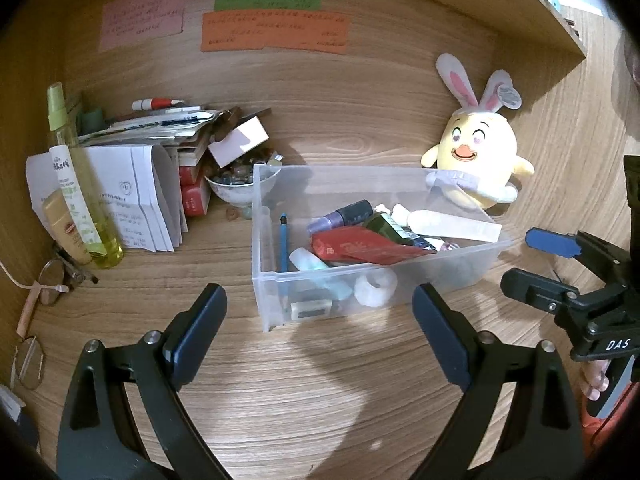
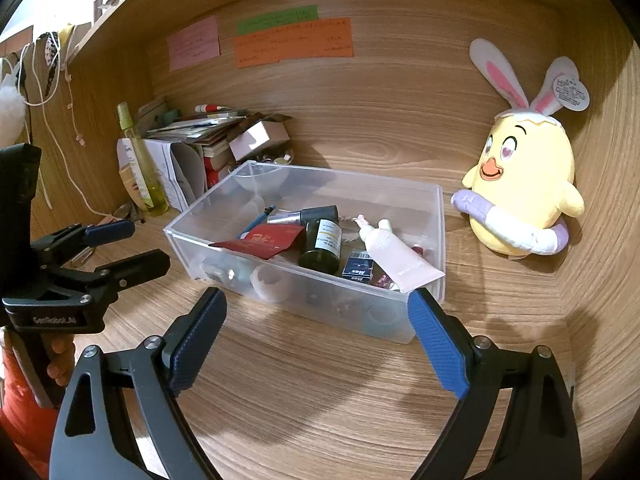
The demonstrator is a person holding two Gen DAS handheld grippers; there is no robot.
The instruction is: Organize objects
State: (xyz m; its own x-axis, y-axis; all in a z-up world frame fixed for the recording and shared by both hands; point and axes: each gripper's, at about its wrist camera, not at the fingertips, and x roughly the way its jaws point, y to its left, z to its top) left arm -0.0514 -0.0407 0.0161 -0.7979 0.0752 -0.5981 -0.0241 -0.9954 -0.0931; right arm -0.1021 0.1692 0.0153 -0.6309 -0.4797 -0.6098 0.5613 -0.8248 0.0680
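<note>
The clear plastic box [image 2: 308, 280] stood on the wooden desk [image 2: 320, 380], holding a red packet [image 2: 260, 242], a dark bottle [image 2: 322, 246] and a white tube [image 2: 396, 256]. Right of the box sat a yellow plush toy [image 2: 524, 184]; left of it lay a stack of papers [image 1: 136, 184]. The left gripper [image 1: 320, 312] and the right gripper [image 2: 316, 320] hovered just in front of the box, jaws wide apart, holding nothing.

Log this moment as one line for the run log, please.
left gripper: jaws open, empty | right gripper: jaws open, empty | clear bin: on desk, holds small items | plush chick: beside bin
</note>
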